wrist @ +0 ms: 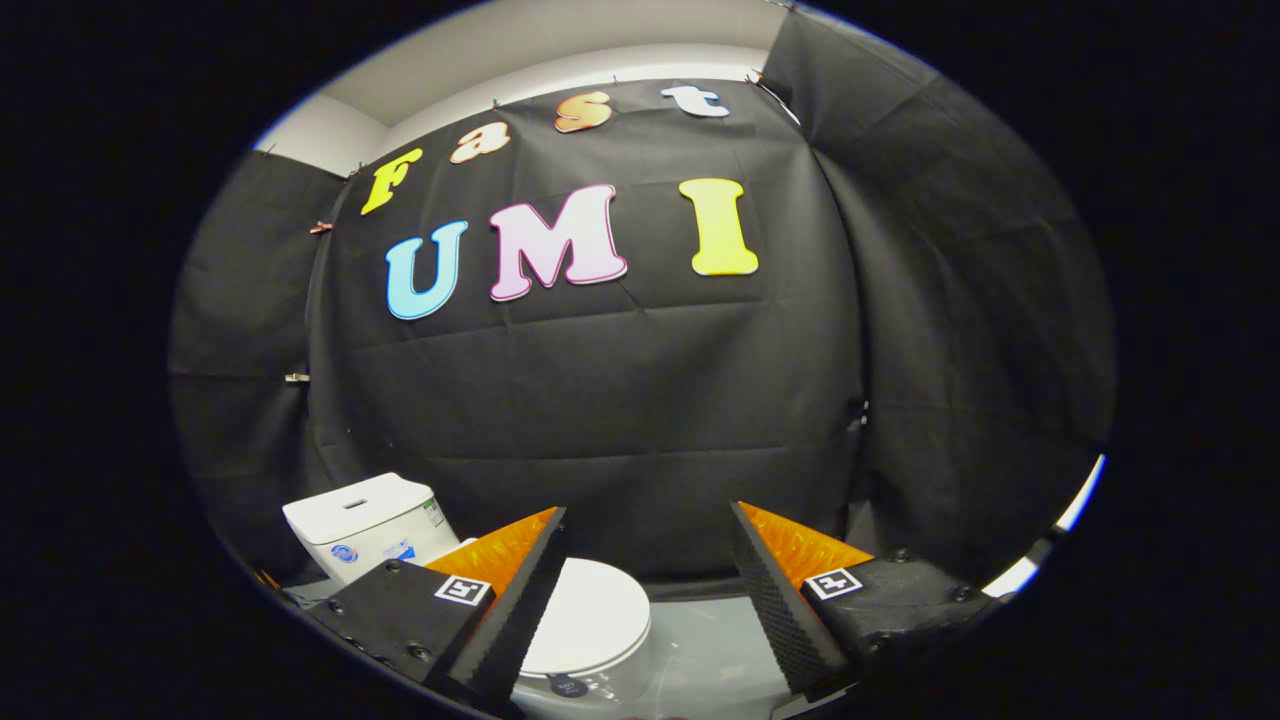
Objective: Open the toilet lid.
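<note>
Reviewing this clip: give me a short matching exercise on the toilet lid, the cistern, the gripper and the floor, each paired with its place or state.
Things:
1. toilet lid
2. cistern
3. gripper
4. floor

Descriptions:
A. open, fingers holding nothing
B. closed, lying flat on the bowl
C. grey surface beside the bowl
D. white box behind the bowl, against the black cloth

Pairs: 1-B, 2-D, 3-A, 4-C

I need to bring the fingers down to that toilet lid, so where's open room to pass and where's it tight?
The gripper is open, holding nothing. Bare grey floor lies between the fingers, beside the closed lid. It is tight by the tank, close to the black cloth wall.
</note>
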Tool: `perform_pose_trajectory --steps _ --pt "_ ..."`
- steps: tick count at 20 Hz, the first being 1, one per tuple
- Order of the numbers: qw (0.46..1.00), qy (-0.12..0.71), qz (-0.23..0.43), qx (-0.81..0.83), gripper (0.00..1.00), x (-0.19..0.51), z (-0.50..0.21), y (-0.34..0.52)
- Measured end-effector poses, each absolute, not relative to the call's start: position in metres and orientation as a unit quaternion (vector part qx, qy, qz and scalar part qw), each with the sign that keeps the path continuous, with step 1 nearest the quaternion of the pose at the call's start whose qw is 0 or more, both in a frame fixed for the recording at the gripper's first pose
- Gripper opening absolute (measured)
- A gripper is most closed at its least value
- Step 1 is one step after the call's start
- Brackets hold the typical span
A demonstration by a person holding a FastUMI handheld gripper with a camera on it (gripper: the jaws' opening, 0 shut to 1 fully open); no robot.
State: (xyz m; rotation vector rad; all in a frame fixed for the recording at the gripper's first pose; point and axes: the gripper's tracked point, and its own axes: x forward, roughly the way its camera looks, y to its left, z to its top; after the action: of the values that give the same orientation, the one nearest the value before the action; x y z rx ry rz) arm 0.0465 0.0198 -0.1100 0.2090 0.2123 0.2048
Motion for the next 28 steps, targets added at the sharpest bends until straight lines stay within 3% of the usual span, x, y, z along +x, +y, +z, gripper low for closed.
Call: perform_pose_trajectory --steps 9,15,20,23,28 --pt "0.898 0.239 0.069 0.364 0.98 0.061 -0.228 0.008" --pt "0.841 0.31 0.069 0.437 0.98 0.039 -0.294 0.033" --pt "0.827 0.359 0.095 0.423 0.98 0.015 -0.344 0.073" --pt "0.736 0.425 0.089 0.519 0.99 -0.011 -0.355 0.116" --pt "0.702 0.437 0.082 0.556 0.99 -0.022 -0.379 0.133"
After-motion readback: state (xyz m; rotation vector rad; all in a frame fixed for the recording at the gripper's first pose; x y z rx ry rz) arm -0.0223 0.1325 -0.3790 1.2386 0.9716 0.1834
